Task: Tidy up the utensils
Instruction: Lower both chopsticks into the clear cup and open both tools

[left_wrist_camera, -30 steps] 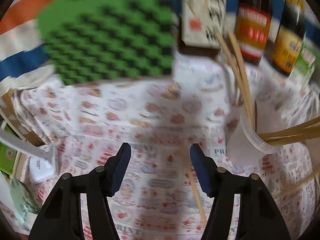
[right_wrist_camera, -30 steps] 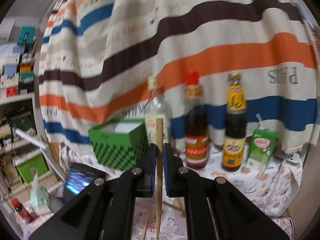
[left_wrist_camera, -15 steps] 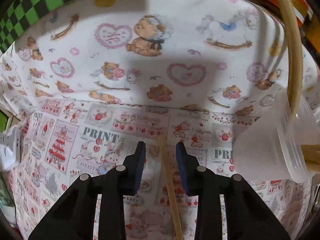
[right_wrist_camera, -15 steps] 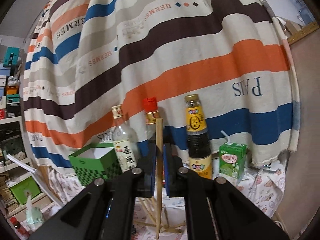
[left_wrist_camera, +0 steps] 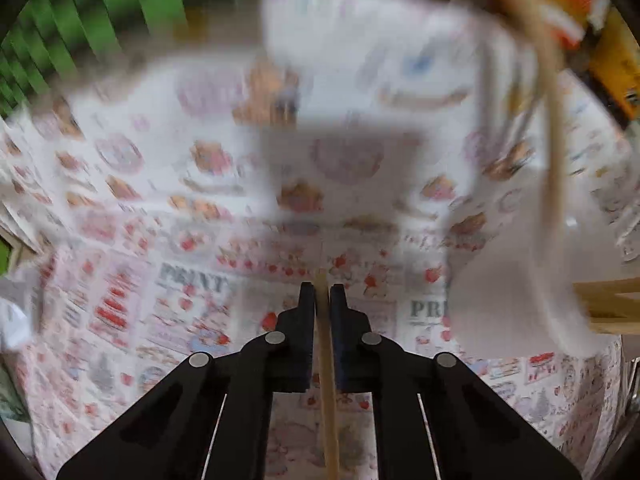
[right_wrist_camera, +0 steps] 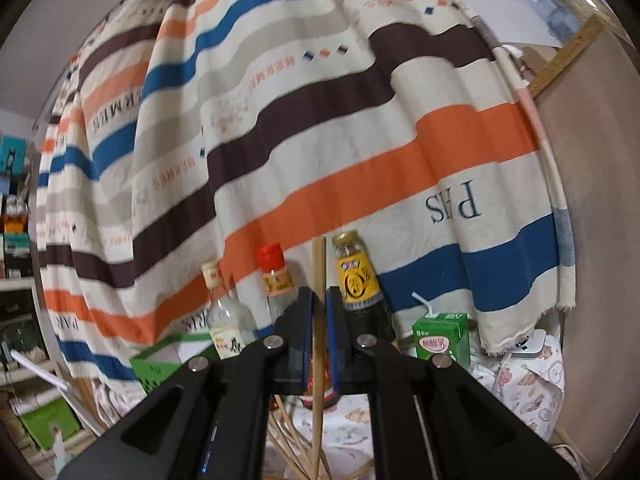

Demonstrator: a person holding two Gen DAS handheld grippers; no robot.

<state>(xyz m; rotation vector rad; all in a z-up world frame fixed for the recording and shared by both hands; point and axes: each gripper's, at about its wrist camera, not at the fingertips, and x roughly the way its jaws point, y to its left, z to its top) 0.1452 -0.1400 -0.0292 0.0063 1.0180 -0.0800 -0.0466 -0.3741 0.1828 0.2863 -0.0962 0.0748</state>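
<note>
Left gripper [left_wrist_camera: 321, 292]: clenched on a chopstick [left_wrist_camera: 327, 380] off the cloth, for the cup [left_wrist_camera: 516, 300] at right.
Right gripper [right_wrist_camera: 318, 300]: clamps another chopstick [right_wrist_camera: 319, 320] upright, ready to drop in.

Striped cloth [right_wrist_camera: 320, 152] in cream, brown, orange and blue hanging as backdrop, lettering on it reversed. Pale wall [right_wrist_camera: 100, 12] at upper left. Cluttered shelves [right_wrist_camera: 16, 208] at far left. Brown board [right_wrist_camera: 592, 208] leaning at right. Table under printed cover [left_wrist_camera: 224, 184] with bears, hearts and strawberries. Soft, even light.
</note>
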